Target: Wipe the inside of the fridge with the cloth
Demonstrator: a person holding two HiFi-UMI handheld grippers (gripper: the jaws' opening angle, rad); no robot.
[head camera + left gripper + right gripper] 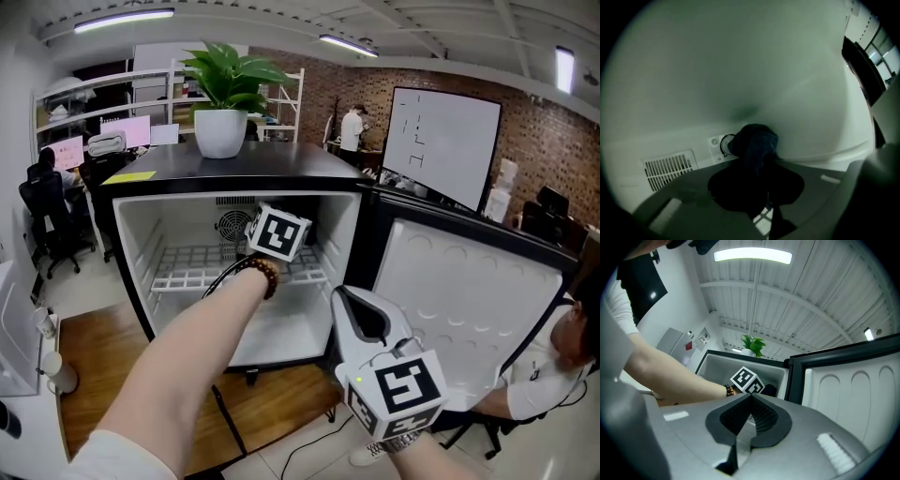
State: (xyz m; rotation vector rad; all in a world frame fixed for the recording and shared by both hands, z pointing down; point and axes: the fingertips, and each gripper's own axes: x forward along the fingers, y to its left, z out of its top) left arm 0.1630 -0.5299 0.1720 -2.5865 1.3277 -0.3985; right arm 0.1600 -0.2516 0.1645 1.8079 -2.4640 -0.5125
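The left gripper's point(755, 161) jaws are clamped on the dark cloth point(757, 143), which bunches out beyond their tips; the wad sits against a white inner wall of the fridge point(131, 248), overlapping the edge of a dial point(724, 145), with a vent grille point(670, 168) off to one side; whether it presses hard on the wall cannot be told. In the head view that gripper is deep in the upper part of the fridge, above the wire shelf point(187, 269). The right gripper's point(750, 398) jaws are clenched on nothing; it hangs outside, low in front of the open door point(469, 291), well apart from the cloth. A plant point(225, 89) stands on top of the fridge. Wiping looks to be under way high inside; no streaks or damp patches show, so how much wall is done cannot be read; the shelf, the floor beneath it and the door liner probably remain.
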